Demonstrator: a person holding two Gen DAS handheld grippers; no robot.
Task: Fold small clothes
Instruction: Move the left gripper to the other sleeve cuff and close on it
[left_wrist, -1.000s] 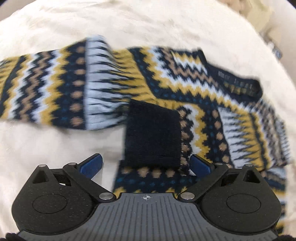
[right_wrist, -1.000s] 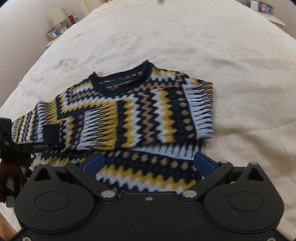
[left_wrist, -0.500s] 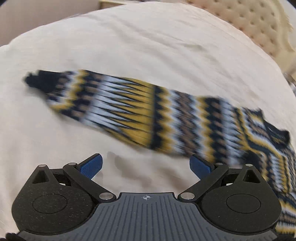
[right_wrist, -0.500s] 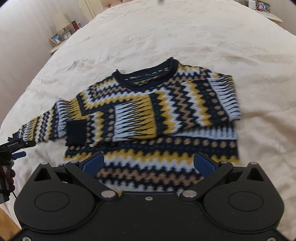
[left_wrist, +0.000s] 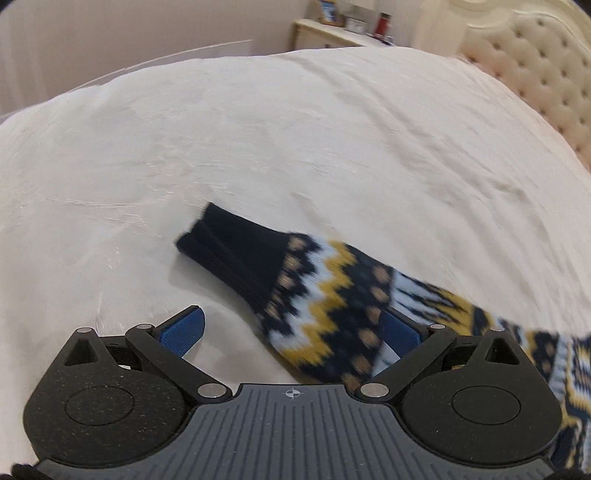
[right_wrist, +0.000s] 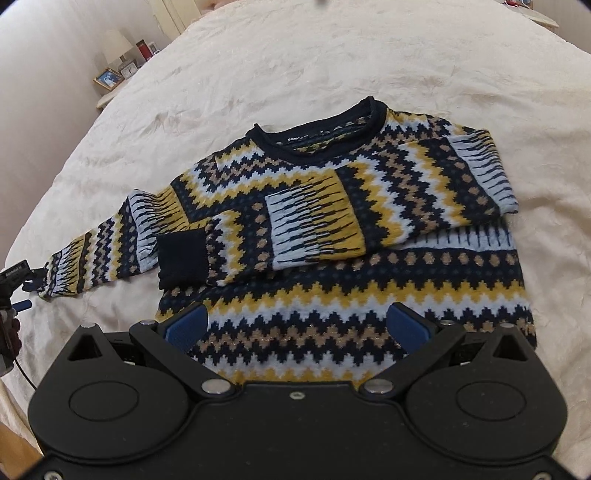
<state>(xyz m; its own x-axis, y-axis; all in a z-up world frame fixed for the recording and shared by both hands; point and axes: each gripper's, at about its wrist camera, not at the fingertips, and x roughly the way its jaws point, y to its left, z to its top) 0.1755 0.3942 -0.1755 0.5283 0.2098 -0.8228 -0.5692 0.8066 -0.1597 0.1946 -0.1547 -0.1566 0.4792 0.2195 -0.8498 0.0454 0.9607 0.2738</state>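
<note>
Spreading wide across the bottom of the left wrist view, left gripper (left_wrist: 291, 332) with blue pads apart, nothing clamped between them. Just beyond, outstretched sleeve (left_wrist: 332, 295) blurred by motion, running in from the right edge over the right pad and partly hiding it; touching that pad or merely above it, cannot tell. Navy cuff (left_wrist: 236, 247) at its end, flat on the cream bed (left_wrist: 258, 129). Farther off, tufted headboard (left_wrist: 535, 66) cut by the frame, and a nightstand (left_wrist: 332, 31) with small items too tiny to make out. From the right wrist view, right gripper (right_wrist: 297, 325) likewise held apart, hovering over the hem of the patterned sweater (right_wrist: 369, 277), lowest hem hidden behind the gripper body. Other sleeve (right_wrist: 295, 221) folded across the chest. Neckline toward the far side, label unreadable. Left gripper's device barely visible, cropped at the left edge.
</note>
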